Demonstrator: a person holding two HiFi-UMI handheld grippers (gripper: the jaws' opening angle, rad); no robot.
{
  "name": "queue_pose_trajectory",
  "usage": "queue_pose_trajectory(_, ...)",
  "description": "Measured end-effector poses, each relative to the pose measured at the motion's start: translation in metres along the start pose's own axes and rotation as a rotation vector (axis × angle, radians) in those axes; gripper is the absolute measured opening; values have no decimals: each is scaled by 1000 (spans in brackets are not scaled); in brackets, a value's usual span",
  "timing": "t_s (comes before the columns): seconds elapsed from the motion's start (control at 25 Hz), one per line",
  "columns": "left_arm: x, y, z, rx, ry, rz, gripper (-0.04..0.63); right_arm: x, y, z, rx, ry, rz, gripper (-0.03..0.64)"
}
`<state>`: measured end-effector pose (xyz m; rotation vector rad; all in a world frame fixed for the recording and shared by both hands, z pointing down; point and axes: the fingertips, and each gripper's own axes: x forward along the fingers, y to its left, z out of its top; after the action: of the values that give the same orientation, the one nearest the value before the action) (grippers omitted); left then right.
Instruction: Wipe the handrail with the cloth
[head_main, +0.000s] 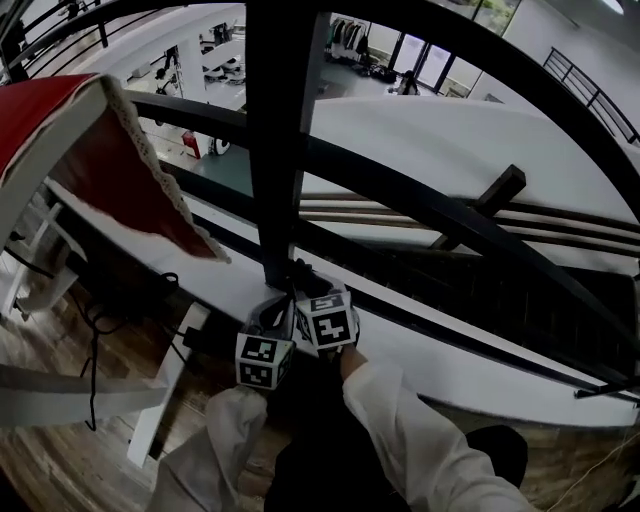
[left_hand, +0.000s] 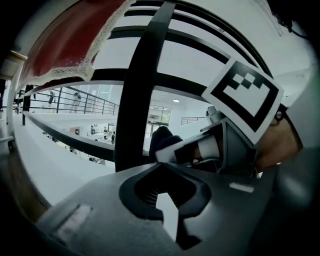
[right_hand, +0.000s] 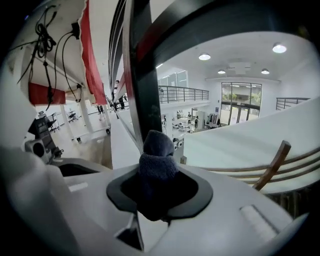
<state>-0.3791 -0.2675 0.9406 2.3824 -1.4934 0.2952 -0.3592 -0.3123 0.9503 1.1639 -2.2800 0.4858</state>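
Fuzzy dark cloth (right_hand: 157, 165) pinched in R gripper (right_hand: 159, 200), L gripper (left_hand: 165, 197) pressed together, empty, both by flat black handrail post (head_main: 278, 150)

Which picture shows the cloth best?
The right gripper view: the cloth sits close up, a fuzzy dark bundle pinched between the jaws. The left gripper view shows only its dark tip beside the post. In the head view it is too small and dark to pick out.

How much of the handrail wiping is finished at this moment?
Done: the right tongs grip the dark cloth. In hand: the cloth sits low beside the upright post, left tongs shut and empty. Left: the handrail above; no wiped stretch shows.
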Motion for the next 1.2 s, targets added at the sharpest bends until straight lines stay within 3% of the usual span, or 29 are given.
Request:
queue_pose_trajectory(0.12, -4, -10, -1, 8, -15, -15, -3, -9, 3, -6, -40, 2, 36, 107)
queue_pose_trajectory(0.28, 3, -21, 5, 34, -24, -51, -3, -23, -7, -14, -13, -3, 49, 109)
queue_pose_trajectory(0.44, 19, -37, 13, 1, -26, -68, -3, -46, -28, -29, -14, -14, 38, 109)
queue_pose_trajectory(0.64, 31, -74, 11, 58, 5, -114, -3, -78, -55, -49, -5, -23, 35, 107)
queue_pose_trajectory(0.96, 44, -136, 4, 33, 17, -187, -3, -113, -85, -76, -54, -26, 12, 107)
queue_pose_trajectory(1.2, 51, -151, 5, 61, 4, -178, -5, -123, -95, -81, 17, -57, 27, 103)
